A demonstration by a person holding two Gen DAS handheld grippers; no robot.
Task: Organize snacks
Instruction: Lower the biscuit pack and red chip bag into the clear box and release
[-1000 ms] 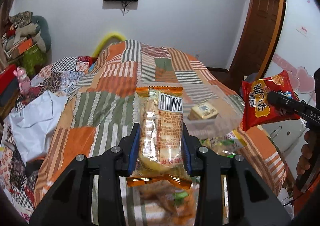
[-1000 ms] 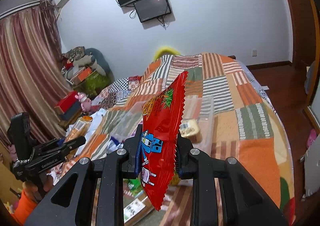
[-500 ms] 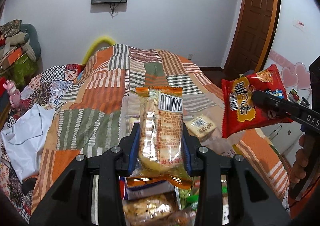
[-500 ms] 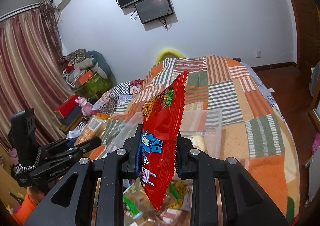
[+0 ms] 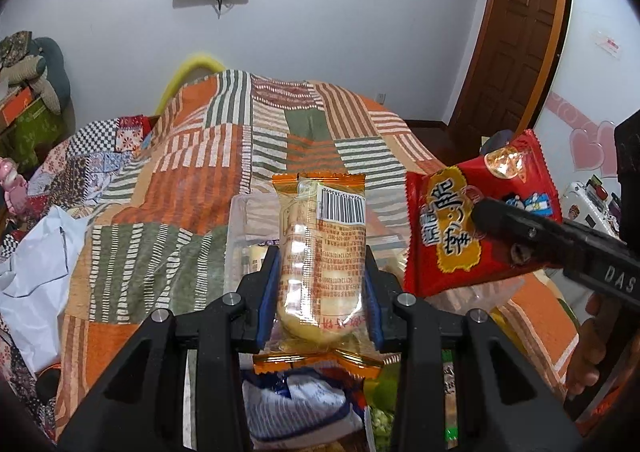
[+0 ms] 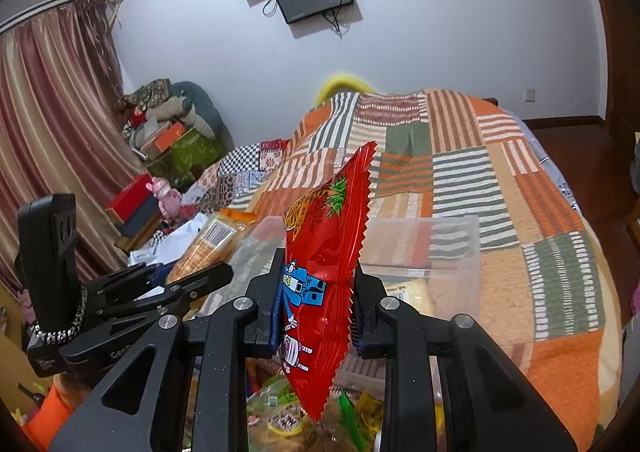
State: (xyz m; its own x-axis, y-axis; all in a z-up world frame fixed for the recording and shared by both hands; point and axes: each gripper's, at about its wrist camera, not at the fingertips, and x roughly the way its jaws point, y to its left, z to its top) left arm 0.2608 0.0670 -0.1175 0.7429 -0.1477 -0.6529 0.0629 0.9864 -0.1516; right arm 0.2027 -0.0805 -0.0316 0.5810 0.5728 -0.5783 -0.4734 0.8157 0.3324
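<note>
Left gripper (image 5: 322, 284) jaws clamp glossy biscuit packet (image 5: 322, 252); right gripper (image 6: 316, 304) jaws clamp crinkly red pouch (image 6: 326, 264).

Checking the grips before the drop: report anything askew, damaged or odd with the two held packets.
Nothing damaged. The red snack bag is pinched edge-on in the right claw, standing tilted with its lower end hanging below the fingers. The orange cake packet sits upright and centred in the left claw. A clear plastic bin lies on the bedspread beyond them.

clear bin (image 6: 424, 248) open-topped ahead; red packet (image 5: 476, 228) crowds its right.
</note>
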